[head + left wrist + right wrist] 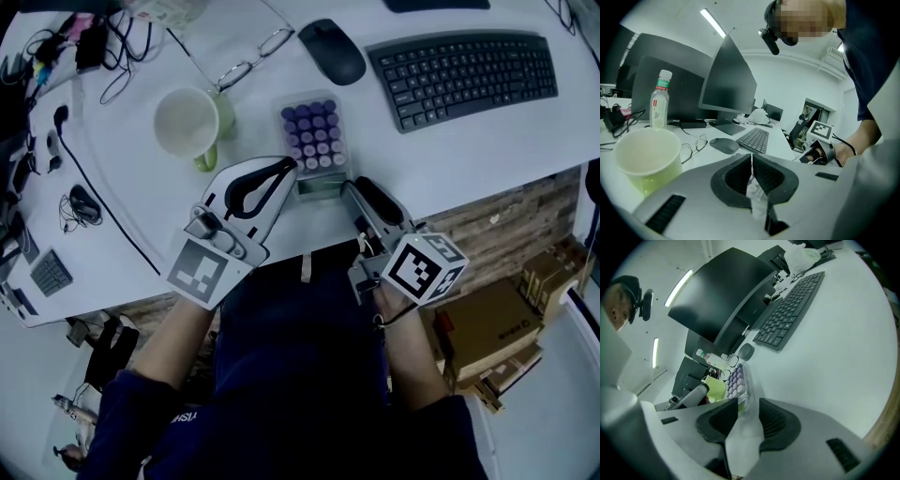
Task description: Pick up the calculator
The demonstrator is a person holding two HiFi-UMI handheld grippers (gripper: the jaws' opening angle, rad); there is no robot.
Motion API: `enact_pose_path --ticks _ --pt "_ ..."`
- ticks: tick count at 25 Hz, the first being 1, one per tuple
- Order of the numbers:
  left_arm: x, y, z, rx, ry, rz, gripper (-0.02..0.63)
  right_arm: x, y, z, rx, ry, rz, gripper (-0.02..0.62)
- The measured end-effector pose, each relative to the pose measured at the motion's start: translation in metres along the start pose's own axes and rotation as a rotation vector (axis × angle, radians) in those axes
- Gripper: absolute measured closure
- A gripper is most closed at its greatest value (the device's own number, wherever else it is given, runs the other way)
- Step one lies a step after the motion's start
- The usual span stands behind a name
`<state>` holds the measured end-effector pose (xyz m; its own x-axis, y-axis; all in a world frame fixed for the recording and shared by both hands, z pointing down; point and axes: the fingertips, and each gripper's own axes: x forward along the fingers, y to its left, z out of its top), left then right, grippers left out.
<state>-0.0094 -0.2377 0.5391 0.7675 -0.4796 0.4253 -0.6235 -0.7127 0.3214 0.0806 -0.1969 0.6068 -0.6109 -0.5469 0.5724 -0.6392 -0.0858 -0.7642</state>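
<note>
The calculator (314,136) is a clear-bodied one with round purple keys, lying near the desk's front edge between the mug and the keyboard. My left gripper (289,169) meets its near left corner. In the left gripper view the jaws (751,157) are shut on the calculator's translucent edge (757,197). My right gripper (354,187) is at the near right corner. In the right gripper view the calculator (736,380) runs edge-on away from the jaws (747,401), and its clear end fills the gap between the pads.
A pale green mug (187,122) stands just left of the calculator. Glasses (248,61), a mouse (333,49) and a black keyboard (464,75) lie behind and to the right. Cables (84,202) cover the left side. Cardboard boxes (487,328) sit on the floor at right.
</note>
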Motion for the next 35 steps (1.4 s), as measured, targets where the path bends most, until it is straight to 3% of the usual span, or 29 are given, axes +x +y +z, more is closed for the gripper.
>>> enact_pose_path --ticks 26,35 --pt "-0.012 0.006 -0.006 -0.021 0.008 0.017 0.572 0.016 0.008 -0.004 0.104 0.037 0.043 0.471" --pt "-0.015 0.005 -0.004 -0.019 0.003 0.020 0.572 0.018 0.010 -0.005 0.226 0.027 0.078 0.489"
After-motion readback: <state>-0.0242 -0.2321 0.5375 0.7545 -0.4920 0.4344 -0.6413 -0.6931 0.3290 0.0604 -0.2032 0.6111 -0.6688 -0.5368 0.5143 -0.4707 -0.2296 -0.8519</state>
